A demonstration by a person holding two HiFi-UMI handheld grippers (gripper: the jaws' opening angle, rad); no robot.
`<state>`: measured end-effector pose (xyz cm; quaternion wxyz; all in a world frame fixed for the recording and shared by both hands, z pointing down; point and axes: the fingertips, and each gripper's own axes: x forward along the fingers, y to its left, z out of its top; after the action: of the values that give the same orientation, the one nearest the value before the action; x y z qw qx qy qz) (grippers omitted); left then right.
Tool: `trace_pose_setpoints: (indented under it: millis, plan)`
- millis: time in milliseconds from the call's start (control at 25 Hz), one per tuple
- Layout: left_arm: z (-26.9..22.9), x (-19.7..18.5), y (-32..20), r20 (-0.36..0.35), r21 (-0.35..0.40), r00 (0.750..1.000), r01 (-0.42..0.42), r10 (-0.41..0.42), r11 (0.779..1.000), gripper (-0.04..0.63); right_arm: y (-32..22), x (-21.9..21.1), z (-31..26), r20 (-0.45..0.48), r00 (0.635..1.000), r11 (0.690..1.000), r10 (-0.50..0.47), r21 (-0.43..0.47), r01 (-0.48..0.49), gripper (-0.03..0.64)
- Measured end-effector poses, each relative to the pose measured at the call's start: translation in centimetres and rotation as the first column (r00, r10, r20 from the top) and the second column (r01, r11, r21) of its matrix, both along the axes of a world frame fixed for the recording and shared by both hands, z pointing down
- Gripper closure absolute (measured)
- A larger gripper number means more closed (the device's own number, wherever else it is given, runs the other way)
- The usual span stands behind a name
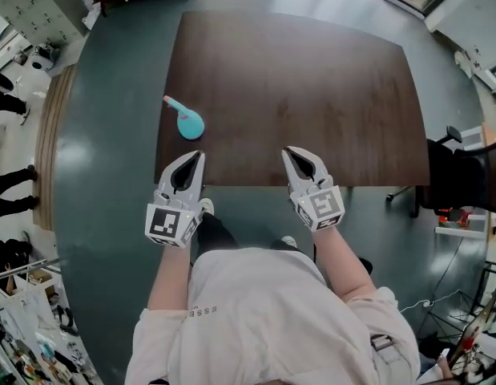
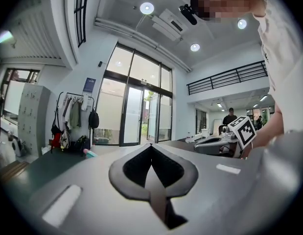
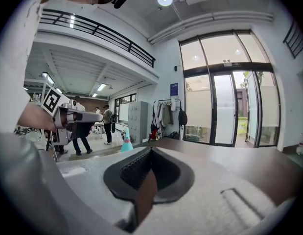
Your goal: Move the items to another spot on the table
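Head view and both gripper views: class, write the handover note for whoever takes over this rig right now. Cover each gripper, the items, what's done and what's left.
Left gripper: shut, empty, over the table's near edge.
Right gripper: shut, empty, also over the near edge.
Items: only one in sight, a teal item with a pink handle, near the table's left edge, ahead of the left gripper.
Done: nothing that shows.
Left: grasp the teal item and set it elsewhere on the table.

Teal pink-handled item (image 1: pixel 188 122) on table (image 1: pixel 312 95)

Dark brown wood-grain table (image 1: pixel 312 95), turquoise-and-pink item (image 1: pixel 189 123), dull teal floor (image 1: pixel 111 215)
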<state>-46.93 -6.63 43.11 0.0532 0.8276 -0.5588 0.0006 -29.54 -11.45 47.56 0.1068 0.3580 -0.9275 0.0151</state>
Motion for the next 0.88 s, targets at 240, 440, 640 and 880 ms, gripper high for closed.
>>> trace_pose_setpoints:
  millis: [240,440,640,880]
  plan:
    - [0.6,10.8,2.4,-0.013,0.029,1.000,0.025,-0.024,0.999,0.578,2.0,12.3,1.8,-0.044,0.999,0.999,0.024,-0.030,-0.026,0.624]
    - [0.7,19.2,4.4,-0.005,0.049,1.000,0.006,-0.006,0.999,0.578,4.0,21.6,2.7,-0.090,0.995,0.998,0.043,-0.033,-0.046,0.624]
    - [-0.2,23.6,6.4,-0.024,0.055,1.000,-0.007,0.008,0.998,0.579,6.0,26.7,1.9,-0.087,0.992,0.995,0.090,-0.024,-0.093,0.624]
    - [-0.1,28.0,8.2,-0.059,0.021,0.998,-0.011,0.012,1.000,0.578,8.6,30.4,0.9,-0.067,0.993,0.995,0.093,-0.042,-0.096,0.624]
